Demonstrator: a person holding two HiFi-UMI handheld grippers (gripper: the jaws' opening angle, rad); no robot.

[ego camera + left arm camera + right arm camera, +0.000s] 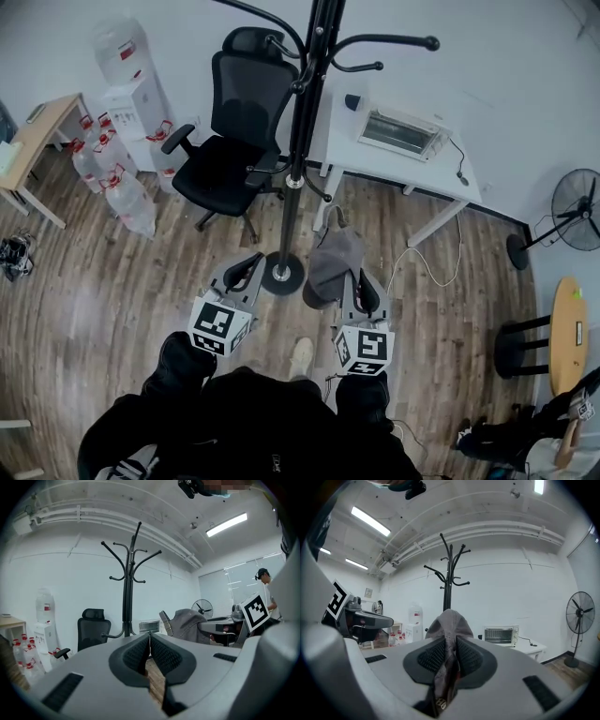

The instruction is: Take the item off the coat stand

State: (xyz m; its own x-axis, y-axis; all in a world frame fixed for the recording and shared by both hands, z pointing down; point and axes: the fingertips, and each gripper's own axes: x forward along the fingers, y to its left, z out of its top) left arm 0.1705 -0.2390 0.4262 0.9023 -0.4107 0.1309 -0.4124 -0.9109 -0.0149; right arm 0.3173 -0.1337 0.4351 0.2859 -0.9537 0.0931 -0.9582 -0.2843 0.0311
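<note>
The black coat stand [300, 141] rises in front of me, and its hooks [449, 573] are bare. A grey cap [335, 262] hangs from my right gripper [360, 279], which is shut on its fabric; the cap [449, 623] droops between the pads, apart from the stand. My left gripper [247, 269] is level beside the stand's round base [281, 275], its jaws shut [149, 635] with nothing between them. From the left gripper view the cap [187, 623] shows to the right of the stand [127, 592].
A black office chair [234, 141] stands behind the stand. A white desk [412, 164] carries a toaster oven [401, 131]. Water bottles [117, 173] and a dispenser are at the back left. A floor fan [577, 211] and a round table [567, 333] are at the right. A cable [427, 267] lies on the floor.
</note>
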